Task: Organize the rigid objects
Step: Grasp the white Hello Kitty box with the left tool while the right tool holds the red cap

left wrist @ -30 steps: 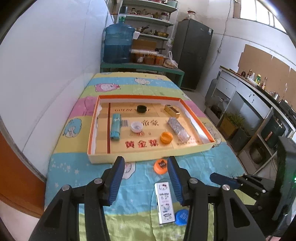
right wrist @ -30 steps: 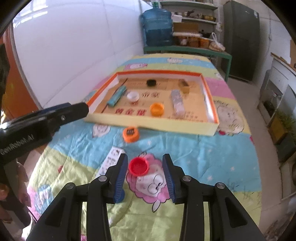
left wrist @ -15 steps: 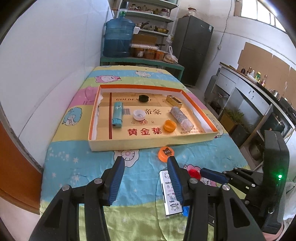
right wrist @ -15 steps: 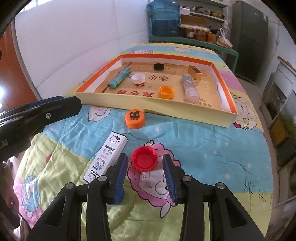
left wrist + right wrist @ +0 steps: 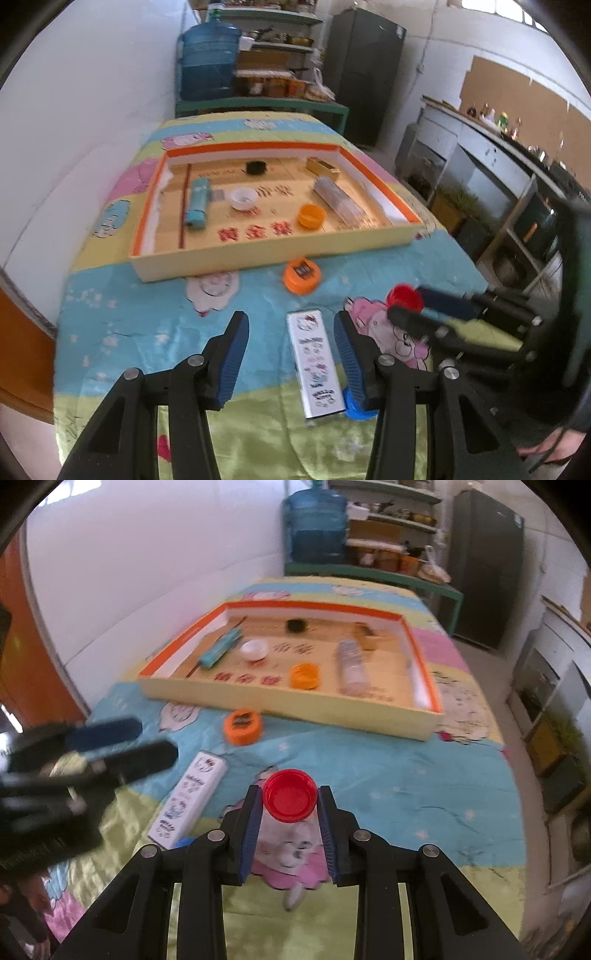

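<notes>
Since half a second ago, right gripper fingers have closed, pinching the red cap; transfer to tray judged next. Left gripper fingers spread, empty.

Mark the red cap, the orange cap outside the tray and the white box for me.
red cap (image 5: 290, 795), right wrist view, its hollow inside
orange cap (image 5: 301, 275), left wrist view, its top
white box (image 5: 315, 363), left wrist view, printed face

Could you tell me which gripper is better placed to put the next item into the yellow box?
The right gripper: its jaws are shut on the red cap, with the box ahead. The left gripper is open, only straddling the white Hello Kitty box.
</notes>
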A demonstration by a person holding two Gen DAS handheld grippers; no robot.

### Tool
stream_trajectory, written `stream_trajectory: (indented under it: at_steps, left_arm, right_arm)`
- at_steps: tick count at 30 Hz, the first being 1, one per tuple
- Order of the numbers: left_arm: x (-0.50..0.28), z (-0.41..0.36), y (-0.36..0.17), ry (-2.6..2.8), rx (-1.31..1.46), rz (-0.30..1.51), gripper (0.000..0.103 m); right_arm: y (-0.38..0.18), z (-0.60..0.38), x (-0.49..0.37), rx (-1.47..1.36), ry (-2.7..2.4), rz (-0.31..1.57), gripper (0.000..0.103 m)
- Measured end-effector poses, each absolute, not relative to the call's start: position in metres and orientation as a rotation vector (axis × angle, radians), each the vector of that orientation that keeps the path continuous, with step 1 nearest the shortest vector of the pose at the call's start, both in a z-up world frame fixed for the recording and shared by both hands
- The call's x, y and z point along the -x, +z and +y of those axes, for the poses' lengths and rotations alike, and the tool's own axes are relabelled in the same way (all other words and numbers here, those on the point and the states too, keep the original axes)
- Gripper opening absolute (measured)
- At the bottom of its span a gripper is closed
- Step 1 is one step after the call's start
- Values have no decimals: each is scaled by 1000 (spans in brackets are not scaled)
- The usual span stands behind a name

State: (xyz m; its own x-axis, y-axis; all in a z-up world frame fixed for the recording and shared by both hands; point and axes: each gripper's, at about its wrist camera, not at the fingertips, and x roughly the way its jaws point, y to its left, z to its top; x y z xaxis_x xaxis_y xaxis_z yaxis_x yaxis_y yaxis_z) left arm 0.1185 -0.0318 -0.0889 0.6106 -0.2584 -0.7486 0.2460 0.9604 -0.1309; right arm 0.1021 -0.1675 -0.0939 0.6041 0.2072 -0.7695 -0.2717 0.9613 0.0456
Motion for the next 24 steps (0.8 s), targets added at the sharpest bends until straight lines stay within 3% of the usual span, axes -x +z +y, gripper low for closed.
stream_trajectory:
  at_steps: [11, 16, 24]
  left_arm:
    - [-122, -54, -119, -255, -66, 930, 47]
    - [-118, -49, -119, -276, -33, 919, 27]
    - [-115, -42, -113, -292, 5, 903, 27]
  right_arm:
    - [-92, -189, -98, 26, 245, 881, 31]
    - [-92, -191, -96, 16, 242, 882, 31]
    - [-90, -190, -97, 9, 244, 877, 31]
